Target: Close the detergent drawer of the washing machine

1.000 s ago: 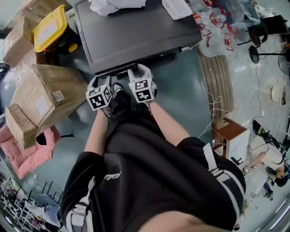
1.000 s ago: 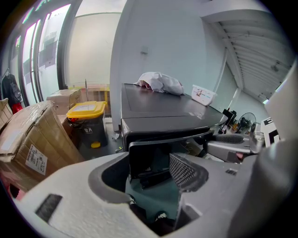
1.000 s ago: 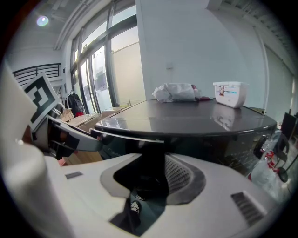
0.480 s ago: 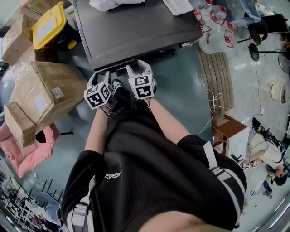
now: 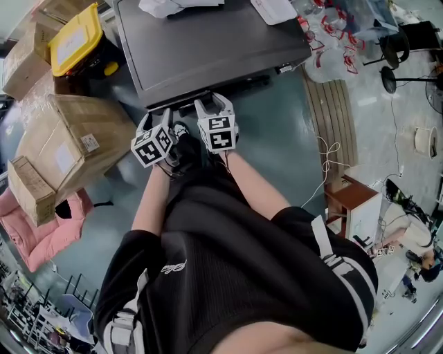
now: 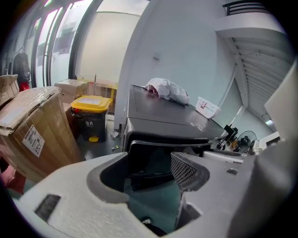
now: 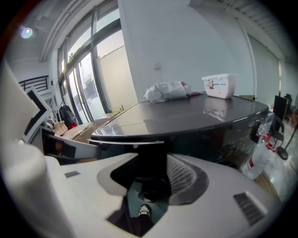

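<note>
The dark grey washing machine (image 5: 208, 48) fills the top of the head view. Its detergent drawer (image 5: 181, 104) sticks out a little from the front edge. It shows as a dark front panel (image 6: 158, 148) in the left gripper view and as a pale-edged lip (image 7: 125, 139) in the right gripper view. My left gripper (image 5: 158, 114) (image 6: 149, 172) and right gripper (image 5: 213, 102) (image 7: 149, 179) hang side by side just before the drawer. Both sets of jaws have just been opening and stand open with nothing between them. Whether either touches the drawer is hidden.
Cardboard boxes (image 5: 66, 138) and a yellow-lidded bin (image 5: 76, 41) crowd the left side. A white cloth (image 5: 176, 5) and a white tub (image 5: 273, 8) lie on the machine's top. Wooden slats (image 5: 336, 117) and a small wooden stool (image 5: 353, 200) stand to the right.
Both grippers have stayed at the machine's front edge and rolled slightly. Nothing else has moved.
</note>
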Action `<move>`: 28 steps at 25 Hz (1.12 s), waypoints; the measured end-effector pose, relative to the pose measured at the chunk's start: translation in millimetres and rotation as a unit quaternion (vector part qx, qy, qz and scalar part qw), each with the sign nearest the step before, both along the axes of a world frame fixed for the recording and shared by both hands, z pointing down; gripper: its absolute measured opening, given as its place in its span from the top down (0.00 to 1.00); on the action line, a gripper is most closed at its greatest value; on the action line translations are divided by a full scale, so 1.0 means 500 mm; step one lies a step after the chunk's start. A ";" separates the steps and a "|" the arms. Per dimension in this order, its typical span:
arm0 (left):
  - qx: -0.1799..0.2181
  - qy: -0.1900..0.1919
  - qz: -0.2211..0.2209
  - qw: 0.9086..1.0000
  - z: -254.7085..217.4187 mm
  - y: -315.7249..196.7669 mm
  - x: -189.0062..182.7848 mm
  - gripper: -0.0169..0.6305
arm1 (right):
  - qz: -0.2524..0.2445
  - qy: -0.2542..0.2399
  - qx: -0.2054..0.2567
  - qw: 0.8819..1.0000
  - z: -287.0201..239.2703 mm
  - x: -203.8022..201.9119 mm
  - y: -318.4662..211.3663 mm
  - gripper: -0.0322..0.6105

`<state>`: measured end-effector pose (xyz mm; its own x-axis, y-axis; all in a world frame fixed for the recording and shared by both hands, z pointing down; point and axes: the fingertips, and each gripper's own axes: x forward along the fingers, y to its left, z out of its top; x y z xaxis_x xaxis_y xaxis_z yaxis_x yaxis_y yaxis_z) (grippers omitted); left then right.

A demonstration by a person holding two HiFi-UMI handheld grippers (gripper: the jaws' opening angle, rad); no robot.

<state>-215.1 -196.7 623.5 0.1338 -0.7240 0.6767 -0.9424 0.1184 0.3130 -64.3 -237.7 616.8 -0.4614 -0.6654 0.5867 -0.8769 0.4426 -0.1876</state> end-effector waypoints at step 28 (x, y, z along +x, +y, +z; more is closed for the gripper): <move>-0.016 0.007 -0.033 0.999 -0.007 0.000 0.000 0.53 | 0.021 0.000 -0.015 1.000 -0.004 -0.005 0.000 0.68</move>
<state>-215.3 -196.8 619.8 0.0965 -0.7092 0.6984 -0.9275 0.1905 0.3216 -66.6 -237.6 614.8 -0.4343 -0.6662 0.6063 -0.8942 0.4000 -0.2010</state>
